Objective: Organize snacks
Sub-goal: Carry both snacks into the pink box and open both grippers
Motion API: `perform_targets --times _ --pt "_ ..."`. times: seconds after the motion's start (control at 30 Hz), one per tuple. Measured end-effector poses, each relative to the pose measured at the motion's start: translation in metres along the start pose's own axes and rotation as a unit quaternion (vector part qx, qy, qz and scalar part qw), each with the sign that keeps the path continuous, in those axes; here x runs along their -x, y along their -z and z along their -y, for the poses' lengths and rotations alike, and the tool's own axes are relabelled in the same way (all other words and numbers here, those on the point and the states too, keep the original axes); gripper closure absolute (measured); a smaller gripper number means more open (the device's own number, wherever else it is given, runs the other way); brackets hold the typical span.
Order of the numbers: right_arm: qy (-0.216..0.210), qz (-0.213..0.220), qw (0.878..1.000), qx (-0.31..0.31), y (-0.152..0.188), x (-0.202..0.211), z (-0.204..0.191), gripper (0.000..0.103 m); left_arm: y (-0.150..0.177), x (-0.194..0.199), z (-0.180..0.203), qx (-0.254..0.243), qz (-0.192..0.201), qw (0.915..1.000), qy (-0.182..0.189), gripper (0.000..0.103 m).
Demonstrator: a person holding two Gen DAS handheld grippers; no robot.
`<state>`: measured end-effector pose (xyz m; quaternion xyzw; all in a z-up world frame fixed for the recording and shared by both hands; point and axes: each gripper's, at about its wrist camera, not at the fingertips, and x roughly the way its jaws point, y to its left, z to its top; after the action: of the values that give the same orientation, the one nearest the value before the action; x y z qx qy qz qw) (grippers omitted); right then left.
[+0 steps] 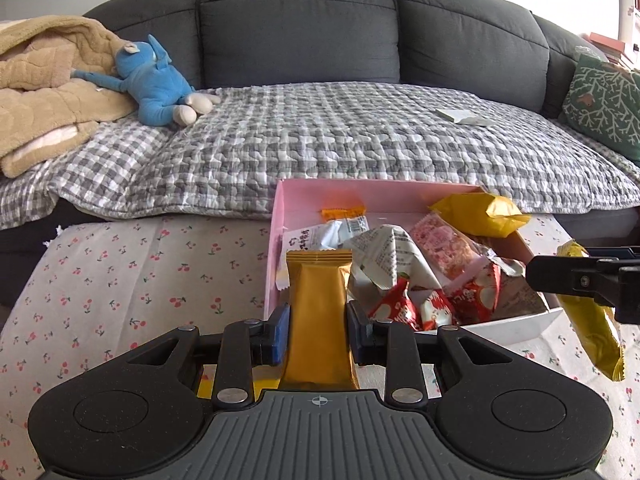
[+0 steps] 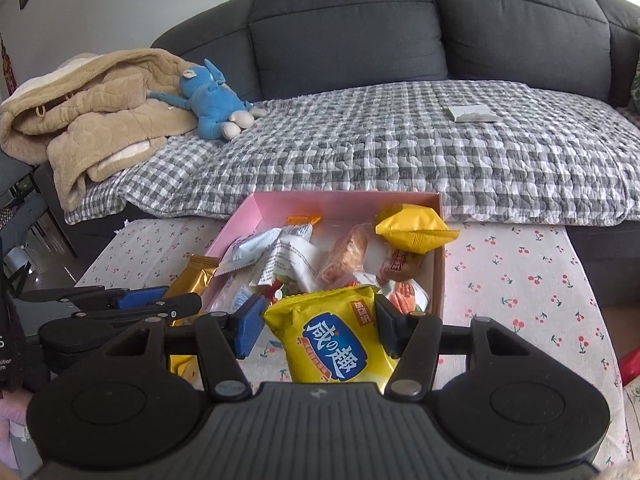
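A pink box (image 1: 276, 240) with several snack packets stands on the cherry-print tablecloth; it also shows in the right wrist view (image 2: 236, 228). My left gripper (image 1: 318, 318) is shut on a gold packet (image 1: 318, 304), held upright just before the box's near left corner; the packet also shows in the right wrist view (image 2: 192, 280). My right gripper (image 2: 320, 320) is shut on a yellow snack bag (image 2: 332, 340) with a blue label, at the box's near edge. That bag (image 1: 592, 320) and the right gripper (image 1: 576, 280) show at the right of the left wrist view.
A grey sofa (image 1: 300, 20) with a checked quilt (image 1: 340, 140) is behind the table. A blue plush toy (image 1: 156, 84) and a tan blanket (image 1: 40, 92) lie at its left. A white packet (image 1: 464, 116) lies on the quilt; a green cushion (image 1: 604, 100) is at right.
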<state>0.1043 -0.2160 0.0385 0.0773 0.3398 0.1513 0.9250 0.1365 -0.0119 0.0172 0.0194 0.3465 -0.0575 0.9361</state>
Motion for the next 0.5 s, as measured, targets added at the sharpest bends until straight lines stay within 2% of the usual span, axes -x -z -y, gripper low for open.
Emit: perform_targets --times 0.27,0.5 --pt "0.006 0.023 0.999 -0.028 -0.032 -0.035 0.004 0.049 -0.011 -0.029 -0.001 -0.003 -0.005 0.9997 -0.022 0.075" --pt "0.023 0.035 0.999 -0.019 -0.053 -0.058 0.004 0.049 -0.019 -0.048 -0.001 -0.017 0.003 0.9994 -0.03 0.075"
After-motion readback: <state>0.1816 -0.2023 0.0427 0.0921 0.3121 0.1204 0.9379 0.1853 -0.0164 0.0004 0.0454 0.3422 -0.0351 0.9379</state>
